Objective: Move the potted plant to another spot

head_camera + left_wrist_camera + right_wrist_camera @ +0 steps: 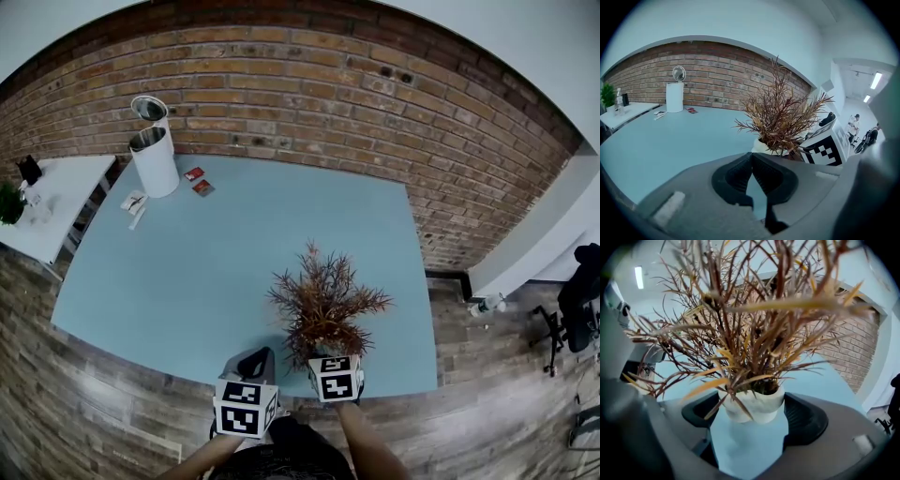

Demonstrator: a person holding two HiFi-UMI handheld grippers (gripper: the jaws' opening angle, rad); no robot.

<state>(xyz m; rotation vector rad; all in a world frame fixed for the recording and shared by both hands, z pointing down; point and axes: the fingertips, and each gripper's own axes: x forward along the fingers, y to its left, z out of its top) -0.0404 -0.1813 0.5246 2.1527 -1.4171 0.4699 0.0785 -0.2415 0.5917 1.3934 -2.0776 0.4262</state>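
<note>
Clearly one potted plant (pixel 323 314) stands at the lower centre of the blue table (pixel 187 272), close to its near edge. The right claw (pixel 751 399) is spread wide, one jaw on each side of the white pot (pixel 761 146), which rests on the table. The left claw (pixel 751 154) sits just to the plant's left, its two jaws pressed together on nothing. At the upper left stand one white canister (pixel 155 150) and two small red packets (pixel 194 173) (some white slips lie beside them).
</note>
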